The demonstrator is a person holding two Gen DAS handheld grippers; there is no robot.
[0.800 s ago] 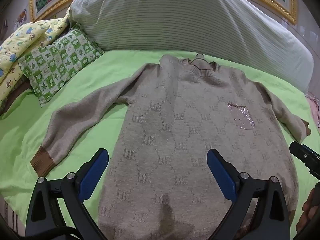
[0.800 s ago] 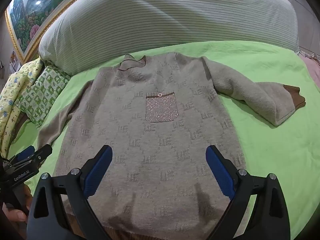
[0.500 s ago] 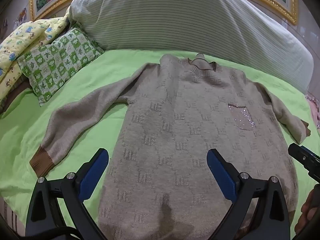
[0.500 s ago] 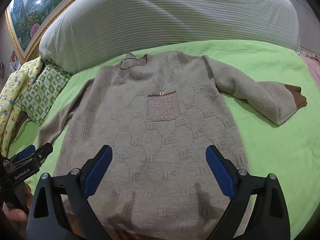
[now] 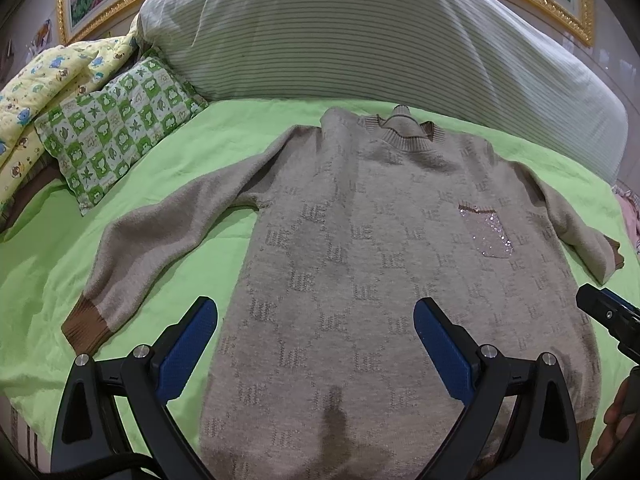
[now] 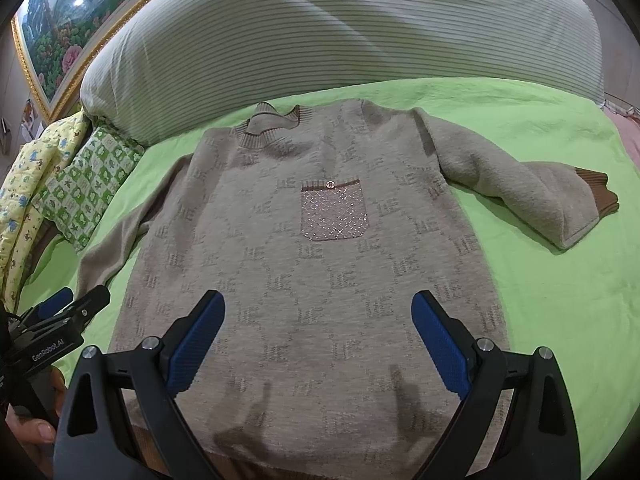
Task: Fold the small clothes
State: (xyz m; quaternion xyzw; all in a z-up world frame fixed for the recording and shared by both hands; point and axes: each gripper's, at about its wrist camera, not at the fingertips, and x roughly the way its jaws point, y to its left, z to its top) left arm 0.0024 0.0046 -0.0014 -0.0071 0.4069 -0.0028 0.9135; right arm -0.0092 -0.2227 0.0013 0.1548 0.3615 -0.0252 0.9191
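Note:
A beige knit sweater (image 5: 380, 248) (image 6: 320, 264) lies flat, front up, on the green bedsheet (image 5: 48, 264), collar away from me and both sleeves spread. It has brown cuffs and a glittery chest pocket (image 6: 333, 213). My left gripper (image 5: 316, 320) hovers open over the sweater's lower left part, its left finger over the sheet by the edge. My right gripper (image 6: 318, 316) hovers open above the lower middle of the sweater. Nothing is between either pair of blue pads. The hem nearest me is hidden behind the gripper bodies.
A big striped pillow (image 5: 360, 40) (image 6: 340, 32) lies beyond the collar. A green checked cushion (image 5: 116, 128) and a yellow quilt (image 5: 36, 88) sit at the far left. Framed pictures (image 6: 60, 20) hang behind. Bare sheet (image 6: 560, 288) lies right of the sweater.
Both grippers have drifted slightly back and down the sweater, so the garment sits a little farther up in each view. Both stay open; the sweater has not moved.

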